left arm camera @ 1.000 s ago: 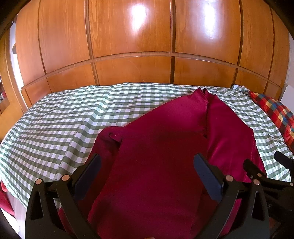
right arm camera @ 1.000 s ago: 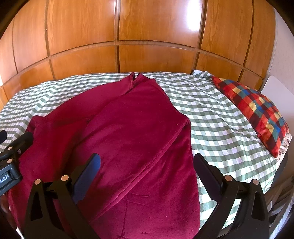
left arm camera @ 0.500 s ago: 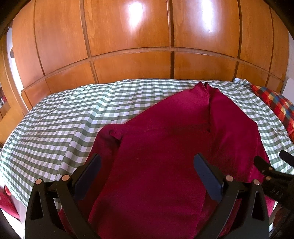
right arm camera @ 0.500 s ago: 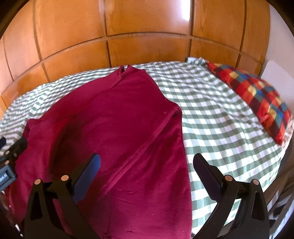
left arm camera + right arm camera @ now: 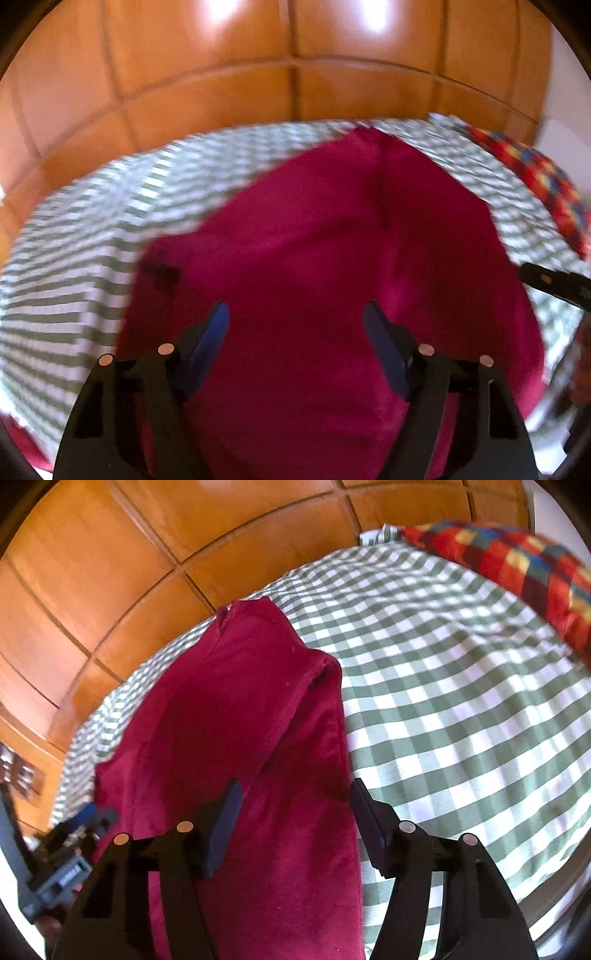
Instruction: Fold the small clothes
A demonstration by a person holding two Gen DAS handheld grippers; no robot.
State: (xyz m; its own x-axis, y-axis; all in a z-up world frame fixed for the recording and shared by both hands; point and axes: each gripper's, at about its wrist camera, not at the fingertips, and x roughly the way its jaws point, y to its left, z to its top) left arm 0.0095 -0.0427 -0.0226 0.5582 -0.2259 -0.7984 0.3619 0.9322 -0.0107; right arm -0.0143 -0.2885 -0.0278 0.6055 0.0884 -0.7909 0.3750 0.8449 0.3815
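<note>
Both grippers dropped closer, closing over red garment (image 5: 314, 258)

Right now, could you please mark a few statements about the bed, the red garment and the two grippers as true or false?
1. The dark red garment lies on a green-and-white checked sheet. True.
2. The multicoloured pillow lies on top of the garment. False: it lies apart, at the sheet's far edge.
3. The right gripper straddles the garment's edge, jaws closing, not yet pinching. True.
4. The left gripper hangs over bare sheet. False: red cloth lies under its closing jaws.
5. Wooden panels stand behind the bed. True.
</note>
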